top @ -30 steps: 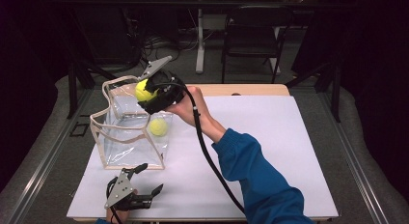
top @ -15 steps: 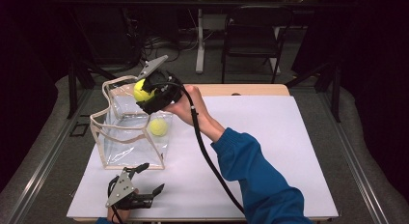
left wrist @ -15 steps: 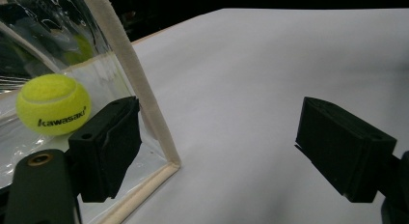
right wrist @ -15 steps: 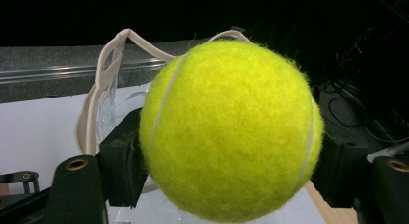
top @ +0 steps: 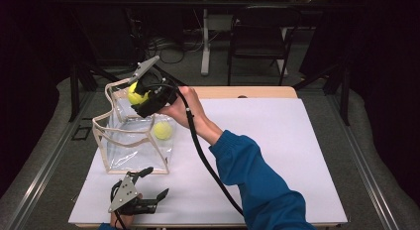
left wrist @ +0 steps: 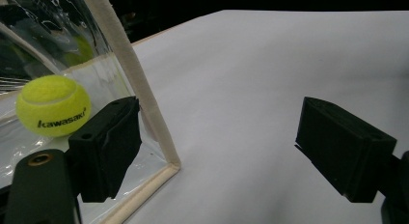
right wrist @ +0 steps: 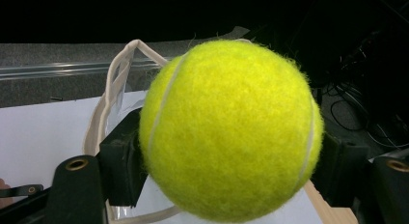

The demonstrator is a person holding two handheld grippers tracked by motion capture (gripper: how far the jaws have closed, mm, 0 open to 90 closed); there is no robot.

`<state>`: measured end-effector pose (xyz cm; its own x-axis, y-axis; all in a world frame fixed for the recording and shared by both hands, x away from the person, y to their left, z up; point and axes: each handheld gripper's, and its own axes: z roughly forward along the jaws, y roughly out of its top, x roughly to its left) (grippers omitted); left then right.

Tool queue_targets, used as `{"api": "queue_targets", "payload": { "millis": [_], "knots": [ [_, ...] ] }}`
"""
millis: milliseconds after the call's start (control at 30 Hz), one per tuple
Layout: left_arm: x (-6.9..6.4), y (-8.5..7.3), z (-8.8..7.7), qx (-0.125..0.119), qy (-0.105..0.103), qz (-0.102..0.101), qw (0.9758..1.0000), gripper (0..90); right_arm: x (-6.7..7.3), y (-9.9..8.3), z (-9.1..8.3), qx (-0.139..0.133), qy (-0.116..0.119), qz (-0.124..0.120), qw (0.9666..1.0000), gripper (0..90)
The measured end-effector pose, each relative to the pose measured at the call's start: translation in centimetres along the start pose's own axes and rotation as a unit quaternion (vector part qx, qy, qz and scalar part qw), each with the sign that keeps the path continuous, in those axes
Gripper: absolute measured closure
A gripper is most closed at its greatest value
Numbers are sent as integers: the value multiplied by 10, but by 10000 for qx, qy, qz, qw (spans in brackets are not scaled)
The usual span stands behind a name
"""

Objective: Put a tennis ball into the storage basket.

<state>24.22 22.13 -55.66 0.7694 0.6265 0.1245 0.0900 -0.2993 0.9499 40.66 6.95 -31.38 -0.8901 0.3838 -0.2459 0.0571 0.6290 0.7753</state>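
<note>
Item 1, right gripper (top: 140, 97): held up over the open top of the clear bag (top: 133, 150), jaws clamped on a yellow tennis ball (top: 135, 95). High view gives its place above the bag's far rim, the hand behind it and the black cable (top: 208, 163) trailing back along the blue sleeve (top: 257, 185). Right gripper view gives the grip itself: the ball (right wrist: 229, 130) sits squarely between both black pads (right wrist: 120, 161), pressed from either side, with the bag's cream-trimmed rim (right wrist: 103, 105) below and behind it

Item 2, left gripper (top: 148, 185): low at the table's near edge, just in front of the bag, grey plate on top. Left gripper view shows the jaws spread wide with nothing between them; the left pad (left wrist: 108, 147) stands just beside the bag's near corner trim (left wrist: 140, 89), whether touching cannot be told

Item 3, second tennis ball (top: 162, 130): lying inside the clear bag on its floor, toward the right wall. Left gripper view shows it (left wrist: 53, 105) through the plastic, with black lettering on its felt that the high view is too small to show

Item 4, clear bag: transparent walls, cream edging, upright on the white table (top: 277, 141), left of centre. Top open

Item 5, white table: bare surface to the right of the bag
</note>
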Motion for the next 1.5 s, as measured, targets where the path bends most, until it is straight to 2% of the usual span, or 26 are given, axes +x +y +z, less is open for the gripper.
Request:
{"api": "queue_targets", "payload": {
  "millis": [467, 700, 900, 1367, 1500],
  "knots": [
    [0, 1, 0, -18, -51, 9, 10000, 160, 4, 4, 7, 100, -54, -57, 9999, 262],
    [1, 1, 2, -25, -92, 15, 10000, 160, 9, 9, 13, 208, 21, -133, 9997, 262],
    [1, 1, 2, -18, -98, 29, 9999, 160, 9, 9, 22, 339, 95, -82, 9993, 261],
    [2, 1, 2, -34, -119, 12, 9999, 160, 13, 9, 33, 401, 176, -90, 9990, 260],
    [1, 1, 4, -23, -48, -37, 10000, 160, 13, 7, 36, 449, 195, -76, 9988, 260]
  ]
}}
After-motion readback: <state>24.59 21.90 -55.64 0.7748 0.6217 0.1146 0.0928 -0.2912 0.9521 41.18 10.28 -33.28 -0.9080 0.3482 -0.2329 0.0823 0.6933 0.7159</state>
